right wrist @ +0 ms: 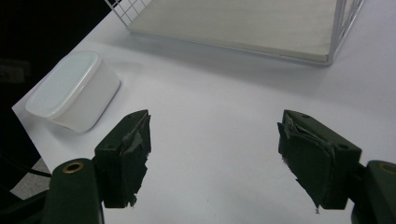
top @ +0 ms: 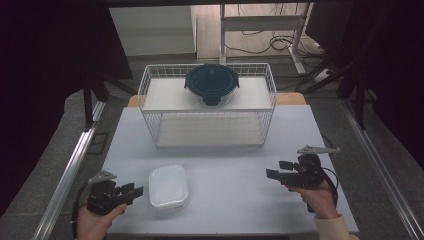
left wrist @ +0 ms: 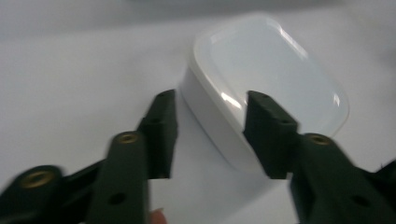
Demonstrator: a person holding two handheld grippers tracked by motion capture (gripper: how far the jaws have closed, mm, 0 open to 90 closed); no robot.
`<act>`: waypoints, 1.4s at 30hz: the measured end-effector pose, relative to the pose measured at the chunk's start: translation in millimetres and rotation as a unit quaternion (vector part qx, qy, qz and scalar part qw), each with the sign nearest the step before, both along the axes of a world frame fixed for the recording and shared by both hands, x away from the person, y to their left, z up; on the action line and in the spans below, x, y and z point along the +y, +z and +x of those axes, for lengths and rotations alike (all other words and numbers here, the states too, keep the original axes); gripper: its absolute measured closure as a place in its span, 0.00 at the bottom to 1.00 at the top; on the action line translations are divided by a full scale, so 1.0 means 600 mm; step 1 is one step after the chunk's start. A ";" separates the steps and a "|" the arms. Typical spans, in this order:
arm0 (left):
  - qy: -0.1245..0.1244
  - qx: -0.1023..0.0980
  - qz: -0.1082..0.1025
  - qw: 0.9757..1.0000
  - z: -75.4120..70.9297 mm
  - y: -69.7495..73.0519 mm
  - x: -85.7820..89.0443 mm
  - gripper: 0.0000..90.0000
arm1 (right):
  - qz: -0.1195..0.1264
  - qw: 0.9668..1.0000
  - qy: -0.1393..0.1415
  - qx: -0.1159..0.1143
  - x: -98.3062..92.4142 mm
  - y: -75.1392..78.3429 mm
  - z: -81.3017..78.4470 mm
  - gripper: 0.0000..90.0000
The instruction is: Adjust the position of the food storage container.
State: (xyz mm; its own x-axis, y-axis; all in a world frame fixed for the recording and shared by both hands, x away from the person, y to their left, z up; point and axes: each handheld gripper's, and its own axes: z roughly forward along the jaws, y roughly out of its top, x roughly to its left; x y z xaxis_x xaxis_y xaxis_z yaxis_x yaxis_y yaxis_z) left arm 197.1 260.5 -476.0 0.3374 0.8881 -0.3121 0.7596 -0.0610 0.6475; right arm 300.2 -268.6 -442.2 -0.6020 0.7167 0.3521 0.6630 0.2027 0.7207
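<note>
Lidded container [top: 168,186] sitting on desk [top: 235,170], near front edge, left of centre. Wire rack [top: 207,105] standing behind it at desk's rear. Round lidded bowl [top: 212,83] resting on rack's top shelf. Left gripper [top: 131,192] lying just left of container; right gripper [top: 276,170] hovering well apart at right.

White table [top: 225,170]: container [top: 168,186], wire rack [top: 207,107].

White lidded plastic container [top: 168,186], rounded rectangle, upright, lid on, near table's front-left edge

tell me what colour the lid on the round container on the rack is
Dark teal lid, clearest in the high view.
</note>
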 end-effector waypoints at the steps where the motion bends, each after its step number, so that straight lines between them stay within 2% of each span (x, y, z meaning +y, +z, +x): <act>1: -0.003 0.006 0.003 1.000 -0.001 -0.006 -0.003 0.68 | 0.000 1.000 0.000 0.000 0.000 0.000 0.000 0.28; 3: -0.003 0.024 0.018 1.000 -0.006 -0.023 -0.007 0.79 | 0.000 1.000 0.001 0.003 0.000 -0.001 0.000 0.28; 4: -0.006 0.036 0.018 0.999 -0.010 -0.036 -0.007 0.86 | -0.001 1.000 0.002 0.004 0.000 -0.002 0.000 0.28; 8: -0.016 0.044 0.012 0.999 -0.012 -0.050 -0.012 0.94 | -0.002 1.000 0.004 0.005 0.000 -0.003 0.001 0.28; 11: -0.029 0.046 0.009 0.998 -0.007 -0.051 -0.025 0.99 | -0.002 1.000 0.003 0.007 -0.001 -0.006 0.003 0.28; 14: -0.042 0.049 0.014 0.998 -0.005 -0.051 -0.040 1.00 | 0.000 1.000 0.001 0.013 -0.002 -0.008 0.003 0.28; 17: -0.050 0.051 0.008 0.997 -0.004 -0.052 -0.051 1.00 | -0.001 1.000 0.001 0.014 -0.002 -0.009 0.004 0.28; 21: -0.063 0.052 0.010 0.997 0.002 -0.052 -0.077 1.00 | -0.003 1.000 0.003 0.015 -0.001 -0.010 0.003 0.28; 30: -0.109 0.046 0.002 0.993 0.023 -0.051 -0.179 1.00 | -0.003 1.000 0.005 0.023 0.001 -0.012 0.003 0.28; 33: -0.116 0.045 0.000 0.992 0.031 -0.051 -0.201 1.00 | -0.005 1.000 0.008 0.022 0.002 -0.013 0.003 0.28; 37: -0.132 0.045 -0.013 0.990 0.045 -0.048 -0.232 1.00 | -0.005 1.000 0.006 0.025 0.002 -0.015 0.003 0.28; 40: -0.142 0.044 -0.010 0.989 0.048 -0.045 -0.241 1.00 | -0.009 1.000 0.008 0.029 0.004 -0.017 0.003 0.28; 42: -0.140 0.038 -0.013 0.989 0.043 -0.038 -0.235 1.00 | -0.013 0.999 0.011 0.031 0.004 -0.017 0.003 0.28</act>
